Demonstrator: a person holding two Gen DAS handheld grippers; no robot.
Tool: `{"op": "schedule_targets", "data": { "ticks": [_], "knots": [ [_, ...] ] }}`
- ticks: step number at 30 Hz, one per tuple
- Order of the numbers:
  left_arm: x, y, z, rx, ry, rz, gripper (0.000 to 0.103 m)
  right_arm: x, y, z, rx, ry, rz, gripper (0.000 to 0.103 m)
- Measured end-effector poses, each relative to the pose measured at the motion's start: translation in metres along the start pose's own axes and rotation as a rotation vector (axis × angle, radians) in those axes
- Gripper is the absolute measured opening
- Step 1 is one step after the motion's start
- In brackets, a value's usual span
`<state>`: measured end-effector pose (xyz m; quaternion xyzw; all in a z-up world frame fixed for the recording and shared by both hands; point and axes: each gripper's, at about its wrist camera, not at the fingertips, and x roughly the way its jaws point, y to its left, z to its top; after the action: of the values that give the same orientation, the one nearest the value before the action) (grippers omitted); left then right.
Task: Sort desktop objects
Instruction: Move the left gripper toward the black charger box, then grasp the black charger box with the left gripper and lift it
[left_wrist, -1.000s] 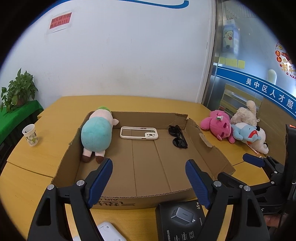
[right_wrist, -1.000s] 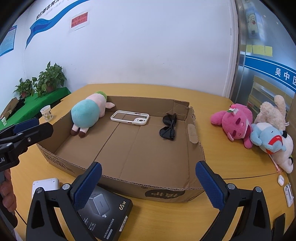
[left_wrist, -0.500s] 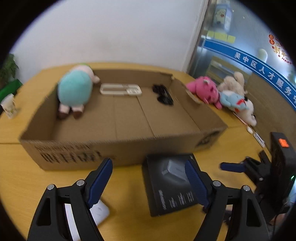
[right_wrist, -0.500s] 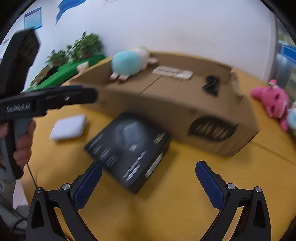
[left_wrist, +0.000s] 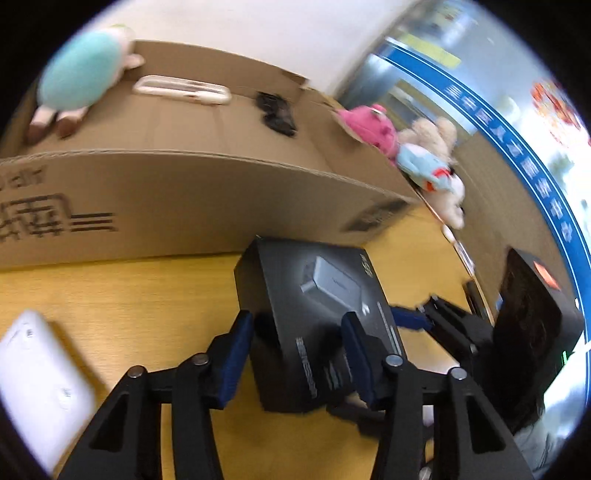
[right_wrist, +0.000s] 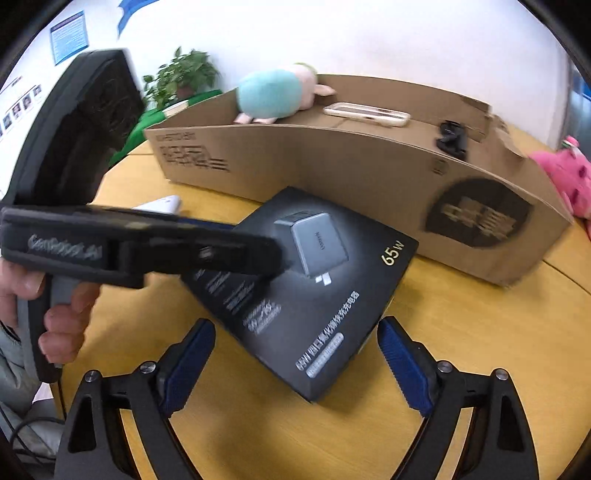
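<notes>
On the yellow wooden table, right in front of the big cardboard box, sits a black charger box with a grey charger and "65W" printed on its lid, lying flat and turned at an angle. Both grippers are down at it. The left gripper has its blue pads either side of one corner of the charger box; its jaws have just been closing, and the corner is between them, but it's blurry enough that I can't tell if the pads are actually pressing on it. From the right wrist view you can see that left tool coming in from the side with a hand wrapped round its grip. The right gripper is spread wide around the near corner of the box, with the pads clear of it on both sides, though its jaws have just been closing a bit too. Off to the left there's a flat white device lying on the table. Inside the cardboard box there's a teal plush at the far left, a white phone case near the back wall, and black sunglasses further right. Past the box's right end is a pink plush with a beige and a blue one just beside it. A potted plant stands behind the box in the right view.
</notes>
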<state>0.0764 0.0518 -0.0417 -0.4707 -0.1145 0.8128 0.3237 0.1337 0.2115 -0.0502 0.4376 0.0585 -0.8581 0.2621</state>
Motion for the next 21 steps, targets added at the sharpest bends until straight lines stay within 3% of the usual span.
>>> {"op": "schedule_targets", "data": {
  "ticks": [5, 8, 11, 21],
  "knots": [
    [0.003, -0.008, -0.001, 0.010, 0.017, 0.004, 0.051, -0.014, -0.022, -0.015, 0.013, 0.006, 0.032, 0.091],
    [0.006, -0.005, 0.001, -0.007, 0.018, 0.011, 0.056, -0.019, -0.022, -0.019, -0.026, 0.008, 0.005, 0.091],
    [0.015, -0.004, 0.002, -0.016, 0.036, -0.034, 0.056, -0.007, -0.024, -0.017, -0.005, 0.034, 0.029, 0.079],
    [-0.010, -0.022, -0.002, 0.050, -0.066, 0.037, 0.050, -0.016, 0.001, -0.016, 0.004, -0.048, -0.058, 0.072]
  ]
}}
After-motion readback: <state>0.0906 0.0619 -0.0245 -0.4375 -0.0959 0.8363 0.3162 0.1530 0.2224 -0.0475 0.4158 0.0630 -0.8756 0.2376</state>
